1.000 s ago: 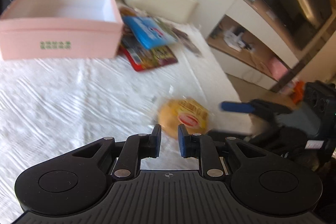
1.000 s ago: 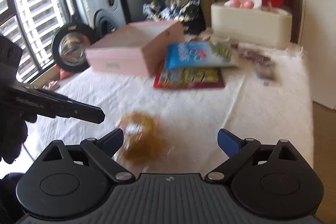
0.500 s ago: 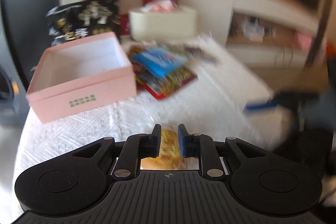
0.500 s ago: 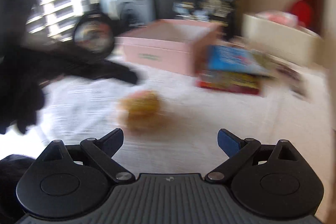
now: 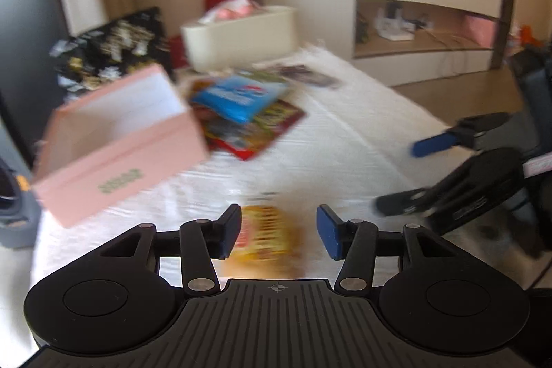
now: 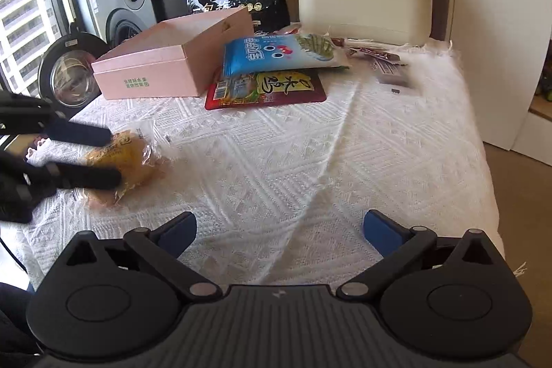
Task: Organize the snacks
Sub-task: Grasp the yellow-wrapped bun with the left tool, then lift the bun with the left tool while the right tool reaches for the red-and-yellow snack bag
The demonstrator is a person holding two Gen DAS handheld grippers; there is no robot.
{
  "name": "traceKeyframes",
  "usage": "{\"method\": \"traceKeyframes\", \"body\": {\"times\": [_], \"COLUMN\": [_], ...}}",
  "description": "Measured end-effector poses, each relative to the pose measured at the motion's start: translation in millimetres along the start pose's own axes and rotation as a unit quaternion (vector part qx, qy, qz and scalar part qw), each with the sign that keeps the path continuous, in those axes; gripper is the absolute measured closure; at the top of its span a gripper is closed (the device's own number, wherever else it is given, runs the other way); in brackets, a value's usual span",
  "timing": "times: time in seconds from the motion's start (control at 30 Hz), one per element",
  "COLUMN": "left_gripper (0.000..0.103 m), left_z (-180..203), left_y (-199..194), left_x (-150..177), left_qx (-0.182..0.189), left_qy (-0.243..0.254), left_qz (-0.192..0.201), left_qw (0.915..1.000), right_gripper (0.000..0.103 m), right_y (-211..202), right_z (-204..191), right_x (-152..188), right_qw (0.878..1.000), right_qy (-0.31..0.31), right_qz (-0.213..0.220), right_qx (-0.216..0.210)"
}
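While the white-clothed desk carries everything, the pink box sits at 11 o'clock; the right tool stands wide open and empty; the left tool, jaws just opening, straddles the wrapped yellow bun at 9 o'clock, not gripping.

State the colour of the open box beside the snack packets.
Pink, with small green print; the open box shows best in the right wrist view.

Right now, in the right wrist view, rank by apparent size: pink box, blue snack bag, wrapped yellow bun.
1. pink box, largest.
2. blue snack bag.
3. wrapped yellow bun, smallest, though partly hidden behind the left gripper and nearer the camera.
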State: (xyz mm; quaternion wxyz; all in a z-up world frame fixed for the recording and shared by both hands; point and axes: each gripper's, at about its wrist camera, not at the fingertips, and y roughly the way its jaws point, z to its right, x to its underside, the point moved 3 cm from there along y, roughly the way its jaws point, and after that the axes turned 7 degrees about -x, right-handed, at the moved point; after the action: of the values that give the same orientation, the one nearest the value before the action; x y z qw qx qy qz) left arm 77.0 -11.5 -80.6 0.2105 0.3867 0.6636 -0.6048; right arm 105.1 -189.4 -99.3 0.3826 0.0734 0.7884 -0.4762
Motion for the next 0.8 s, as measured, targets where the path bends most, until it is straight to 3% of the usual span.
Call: {"method": "traceKeyframes", "body": {"times": [0.07,0.13,0.27,0.4,0.53,0.63,0.73,0.8], "left_gripper": [0.048,0.045,0.03,0.029,0.037,0.037,0.037,0.038], "left_z": [-7,-10,-15,-31,-52,-76,-101,-114], "left_y": [8,12,27,49,51,44,36,33], "left_x": [7,12,14,17,18,23,28,30], "left_qx": [-0.009,0.011,0.037,0.069,0.087,0.063,0.03,0.023], "left_qy": [-0.001,-0.011,-0.043,-0.104,-0.157,-0.211,-0.256,-0.273], "left_qz": [-0.021,-0.021,-0.025,-0.049,-0.024,-0.005,0.005,0.007], "left_qw": [0.9997,0.9997,0.9981,0.9909,0.9834,0.9754,0.9663,0.9617], "right_gripper": [0.0,0.0,0.0,0.001,0.001,0.001,0.001,0.007], "right_y": [1,1,1,6,15,40,73,94], "right_z": [4,9,9,-2,-19,-33,-58,-75], "right_x": [-5,-9,-9,-18,-54,-84,-96,-95], "right_qw": [1.0,0.999,0.999,1.0,0.998,0.996,0.994,0.99], "right_qy": [0.016,0.037,0.044,0.001,-0.031,-0.041,-0.085,-0.128], "right_qz": [-0.007,-0.01,-0.006,-0.014,0.047,0.074,0.066,0.05], "right_qx": [-0.007,-0.015,-0.016,-0.012,-0.005,0.017,0.014,0.026]}}
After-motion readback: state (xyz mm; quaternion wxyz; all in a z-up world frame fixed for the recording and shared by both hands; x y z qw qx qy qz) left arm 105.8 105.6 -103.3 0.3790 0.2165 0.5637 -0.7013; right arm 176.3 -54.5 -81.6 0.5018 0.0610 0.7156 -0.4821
